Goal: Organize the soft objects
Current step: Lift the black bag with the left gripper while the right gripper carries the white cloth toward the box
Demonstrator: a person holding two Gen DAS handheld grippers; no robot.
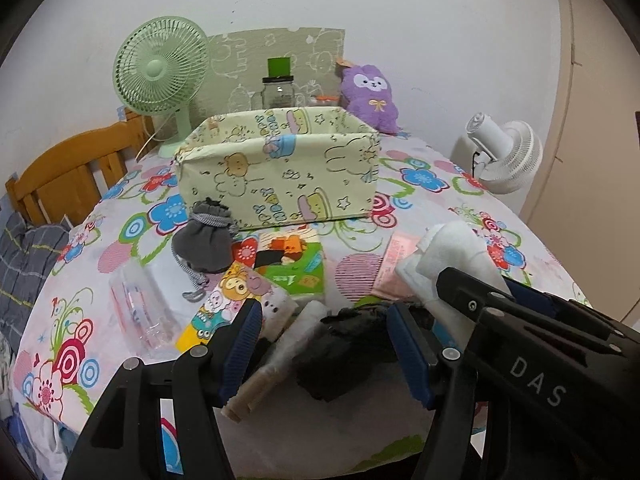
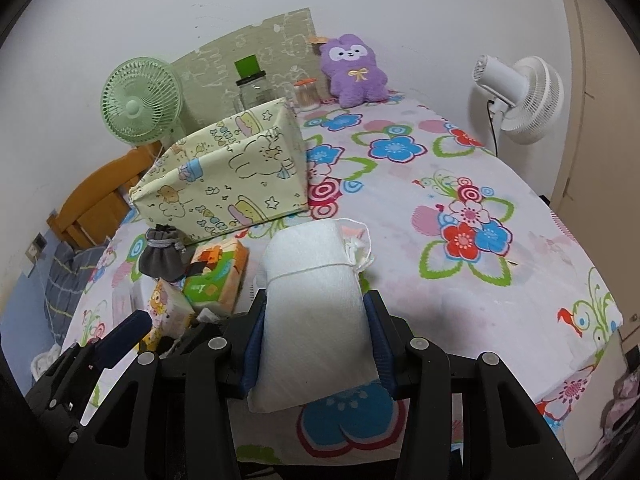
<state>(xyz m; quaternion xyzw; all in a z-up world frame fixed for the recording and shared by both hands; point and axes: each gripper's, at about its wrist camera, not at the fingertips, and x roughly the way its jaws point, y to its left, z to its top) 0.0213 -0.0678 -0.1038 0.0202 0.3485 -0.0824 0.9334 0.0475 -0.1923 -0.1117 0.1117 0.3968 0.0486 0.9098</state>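
Risk sits nearest you: your right hand-held gripper is clamped on the white roll, soft enough to squash and slide out if you tilt it. Your left hand-held gripper stands apart over the black cloth on the worktop, close to the right one, so they could collide. Beyond, the pouch and tissue pack crowd the box; carry low and you knock them.
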